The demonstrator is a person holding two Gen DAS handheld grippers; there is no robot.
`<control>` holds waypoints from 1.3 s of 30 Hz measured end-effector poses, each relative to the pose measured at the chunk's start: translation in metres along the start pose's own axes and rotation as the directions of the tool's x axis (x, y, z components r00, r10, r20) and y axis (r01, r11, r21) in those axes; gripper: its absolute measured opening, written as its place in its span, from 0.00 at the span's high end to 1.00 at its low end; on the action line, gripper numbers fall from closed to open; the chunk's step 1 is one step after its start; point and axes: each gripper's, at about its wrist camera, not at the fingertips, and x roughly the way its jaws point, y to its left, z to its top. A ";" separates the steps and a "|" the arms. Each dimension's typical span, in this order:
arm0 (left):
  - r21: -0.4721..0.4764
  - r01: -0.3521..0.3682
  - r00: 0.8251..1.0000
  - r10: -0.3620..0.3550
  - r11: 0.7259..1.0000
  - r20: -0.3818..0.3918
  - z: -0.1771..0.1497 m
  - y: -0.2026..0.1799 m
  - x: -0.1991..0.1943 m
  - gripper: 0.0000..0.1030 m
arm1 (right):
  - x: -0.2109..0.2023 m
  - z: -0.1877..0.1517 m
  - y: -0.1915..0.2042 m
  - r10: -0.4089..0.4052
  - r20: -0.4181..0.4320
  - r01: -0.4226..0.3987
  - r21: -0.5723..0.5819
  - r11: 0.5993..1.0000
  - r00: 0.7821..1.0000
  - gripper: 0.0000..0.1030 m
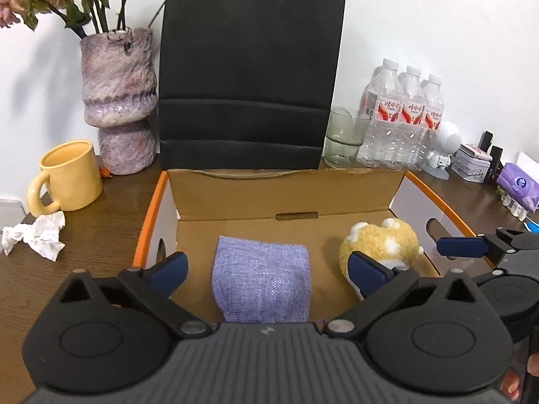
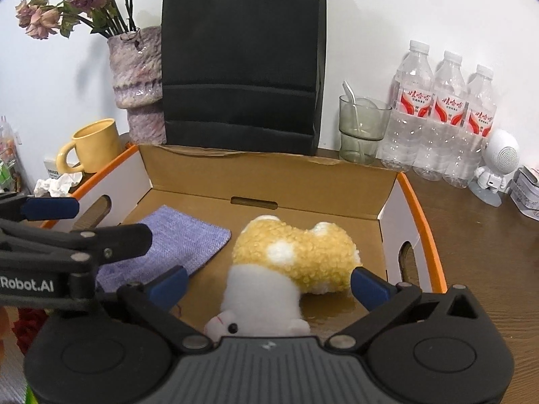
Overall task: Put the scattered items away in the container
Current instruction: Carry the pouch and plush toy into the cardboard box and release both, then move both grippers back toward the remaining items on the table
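An open cardboard box (image 1: 235,198) with orange-edged white sides stands on the dark wood table; it also shows in the right wrist view (image 2: 269,181). A folded purple cloth (image 1: 262,279) (image 2: 168,239) lies on its floor at the left. A yellow and white plush toy (image 2: 289,262) (image 1: 380,245) lies at the right. My left gripper (image 1: 267,269) is open, above the cloth, not touching it. My right gripper (image 2: 269,286) is open, its fingers either side of the plush, holding nothing. The right gripper's fingers (image 1: 461,245) show at the right of the left wrist view.
A black paper bag (image 1: 249,74) stands behind the box. A purple vase (image 1: 118,101), a yellow mug (image 1: 67,178) and crumpled tissue (image 1: 37,235) are at the left. A glass (image 2: 362,131), three water bottles (image 2: 444,114), a small white robot figure (image 2: 498,165) and tins are at the right.
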 end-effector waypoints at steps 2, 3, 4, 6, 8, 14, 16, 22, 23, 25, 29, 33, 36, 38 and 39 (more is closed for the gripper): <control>0.000 -0.007 1.000 0.007 1.000 0.018 0.001 0.000 -0.008 0.00 | -0.007 0.002 0.000 -0.001 0.013 0.001 0.001 1.000 1.000 0.00; -0.001 -0.011 0.999 0.011 1.000 0.032 0.002 0.000 -0.014 0.00 | -0.014 0.003 0.000 -0.002 0.025 0.002 0.000 1.000 1.000 0.00; -0.001 -0.013 0.999 0.013 1.000 0.051 0.003 -0.001 -0.022 0.00 | -0.022 0.003 0.000 -0.005 0.041 0.005 -0.003 1.000 0.999 0.00; 0.001 -0.009 0.995 0.009 1.000 0.096 0.004 -0.001 -0.041 0.00 | -0.044 0.004 -0.002 -0.012 0.086 0.012 -0.009 1.000 0.996 0.00; -0.001 0.003 0.988 -0.003 1.000 0.153 0.003 0.001 -0.066 0.00 | -0.072 0.002 -0.008 -0.013 0.143 0.015 -0.010 1.000 0.990 0.00; -0.002 0.043 0.959 -0.041 0.999 0.281 -0.016 0.003 -0.135 0.00 | -0.152 -0.025 -0.030 -0.063 0.267 0.067 -0.006 0.998 0.962 0.00; 0.016 0.028 0.951 -0.032 0.999 0.306 -0.025 0.002 -0.153 0.00 | -0.169 -0.039 -0.037 -0.075 0.272 0.079 -0.007 0.997 0.959 0.00; 0.012 -0.016 0.958 0.012 1.000 0.285 -0.062 0.004 -0.183 0.00 | -0.198 -0.091 -0.048 -0.107 0.231 0.108 0.011 0.994 0.967 0.00; 0.015 -0.024 0.963 0.019 1.000 0.270 -0.069 0.004 -0.183 0.00 | -0.200 -0.100 -0.050 -0.108 0.218 0.106 0.021 0.994 0.970 0.00; 0.027 -0.030 0.970 0.023 0.999 0.242 -0.083 0.004 -0.187 0.00 | -0.201 -0.120 -0.053 -0.110 0.186 0.103 0.046 0.994 0.976 0.00; 0.034 -0.016 0.981 0.009 0.999 0.192 -0.110 0.005 -0.195 0.00 | -0.198 -0.155 -0.056 -0.113 0.116 0.104 0.080 0.991 0.987 0.00; 0.026 -0.004 0.991 0.000 1.000 0.137 -0.135 0.005 -0.196 0.00 | -0.192 -0.181 -0.058 -0.116 0.068 0.108 0.116 0.987 0.991 0.00; 0.020 -0.004 0.995 0.002 1.000 0.097 -0.148 0.006 -0.192 0.00 | -0.188 -0.192 -0.059 -0.121 0.049 0.114 0.129 0.985 0.991 0.00; 0.015 -0.011 0.998 0.010 1.000 0.067 -0.153 0.007 -0.187 0.00 | -0.187 -0.196 -0.060 -0.132 0.045 0.125 0.131 0.983 0.990 0.00; 0.014 -0.014 0.999 0.013 1.000 0.053 -0.155 0.007 -0.184 0.00 | -0.186 -0.197 -0.062 -0.135 0.045 0.128 0.133 0.983 0.990 0.00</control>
